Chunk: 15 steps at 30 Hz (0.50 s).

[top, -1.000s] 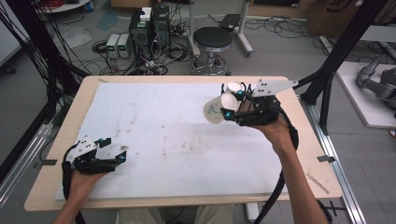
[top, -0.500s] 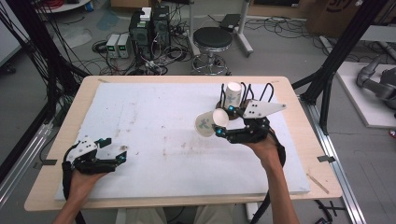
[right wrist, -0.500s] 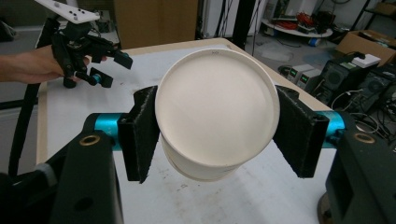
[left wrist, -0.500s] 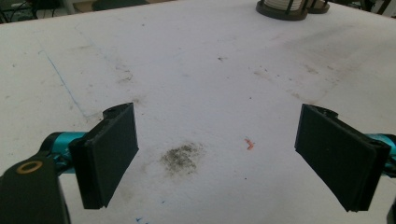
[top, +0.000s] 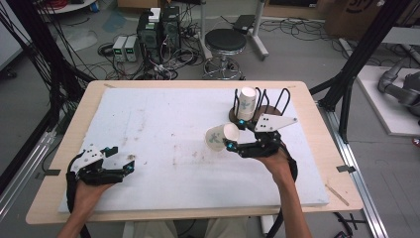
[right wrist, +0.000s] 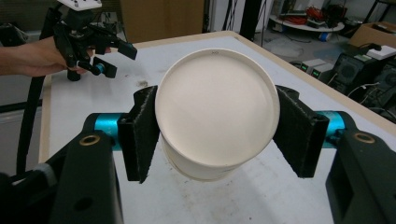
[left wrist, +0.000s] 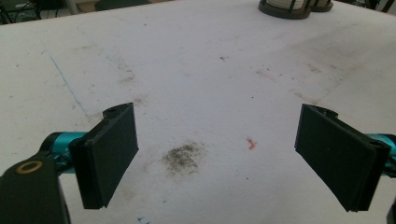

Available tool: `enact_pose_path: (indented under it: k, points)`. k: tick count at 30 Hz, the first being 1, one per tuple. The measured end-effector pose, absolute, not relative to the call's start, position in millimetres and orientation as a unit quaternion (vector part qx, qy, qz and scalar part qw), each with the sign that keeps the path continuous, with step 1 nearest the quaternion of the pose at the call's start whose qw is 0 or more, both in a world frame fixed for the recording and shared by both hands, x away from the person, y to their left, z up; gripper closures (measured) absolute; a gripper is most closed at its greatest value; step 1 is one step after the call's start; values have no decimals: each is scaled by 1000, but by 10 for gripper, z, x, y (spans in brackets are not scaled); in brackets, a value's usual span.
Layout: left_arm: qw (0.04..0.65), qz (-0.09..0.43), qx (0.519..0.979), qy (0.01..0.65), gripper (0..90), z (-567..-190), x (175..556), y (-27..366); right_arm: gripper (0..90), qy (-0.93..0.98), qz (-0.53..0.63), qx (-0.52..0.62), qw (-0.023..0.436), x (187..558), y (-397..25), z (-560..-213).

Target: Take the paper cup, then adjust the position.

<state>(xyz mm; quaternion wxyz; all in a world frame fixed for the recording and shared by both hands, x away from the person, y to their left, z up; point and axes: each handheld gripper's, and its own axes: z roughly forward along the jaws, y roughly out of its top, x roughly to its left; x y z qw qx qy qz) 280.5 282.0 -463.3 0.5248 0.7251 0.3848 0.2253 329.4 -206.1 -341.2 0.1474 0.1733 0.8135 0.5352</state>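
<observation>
Gripping a white paper cup (top: 219, 137) sideways above the table's white foam board (top: 163, 124), right gripper (top: 229, 144) clamped on its round walls.
Cup smooth, tapered, green print on its side; black padded jaws squeeze it near the rim. Left gripper (top: 130, 166) rests low at the board's near-left corner, jaws spread wide, nothing between. Second cup (top: 246, 103) stands in a black wire rack (top: 262, 106) behind.

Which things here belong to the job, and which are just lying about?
In the job:
paper cup, clamped in the right gripper
cup rack holding a second cup

Lying about:
left gripper, open, idle
stool
floor electronics
</observation>
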Motion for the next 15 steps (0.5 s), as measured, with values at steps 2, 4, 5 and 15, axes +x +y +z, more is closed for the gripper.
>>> enact_pose_path:
  k: [2, 4, 5, 15]
  points:
    - [526, 227, 724, 384, 130, -4633, 2800, 2818, 372, 812, 537, 175, 145, 3299, -2069, -3428]
    - [526, 228, 724, 384, 130, -4633, 2800, 2817, 372, 812, 537, 179, 143, 3307, -2078, -3436]
    - [525, 228, 724, 385, 130, -4633, 2801, 2817, 372, 812, 537, 178, 142, 3314, -2083, -3440]
    - [528, 224, 719, 392, 130, -4632, 2810, 2833, 372, 811, 541, 176, 139, 3353, -2092, -3462]
